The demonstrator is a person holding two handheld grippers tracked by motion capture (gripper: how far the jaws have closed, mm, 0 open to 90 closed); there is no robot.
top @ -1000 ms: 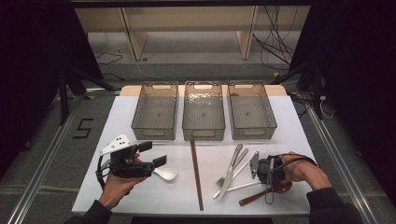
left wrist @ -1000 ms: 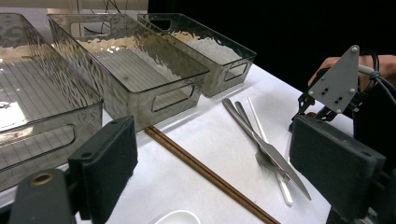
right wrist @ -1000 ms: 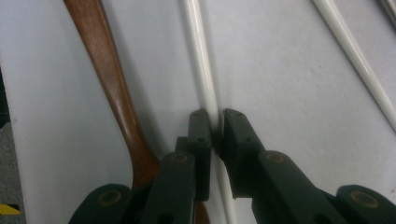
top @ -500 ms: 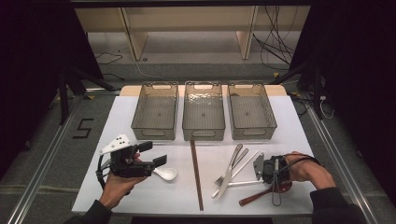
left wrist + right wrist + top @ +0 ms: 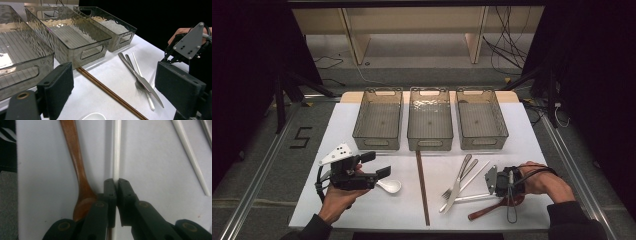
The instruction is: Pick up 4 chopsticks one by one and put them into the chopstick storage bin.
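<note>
Pinching a slim white chopstick (image 5: 116, 150), the right gripper (image 5: 116, 182) partly hides a glossy wooden spoon (image 5: 77, 172); left gripper (image 5: 374, 165) fingers released.

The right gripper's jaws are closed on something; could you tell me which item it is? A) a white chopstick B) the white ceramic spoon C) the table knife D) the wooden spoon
A: in the right gripper view the right gripper has its jaws pressed together on the white chopstick, which runs straight up from between them, while the wooden spoon lies alongside, outside the jaws.
</note>
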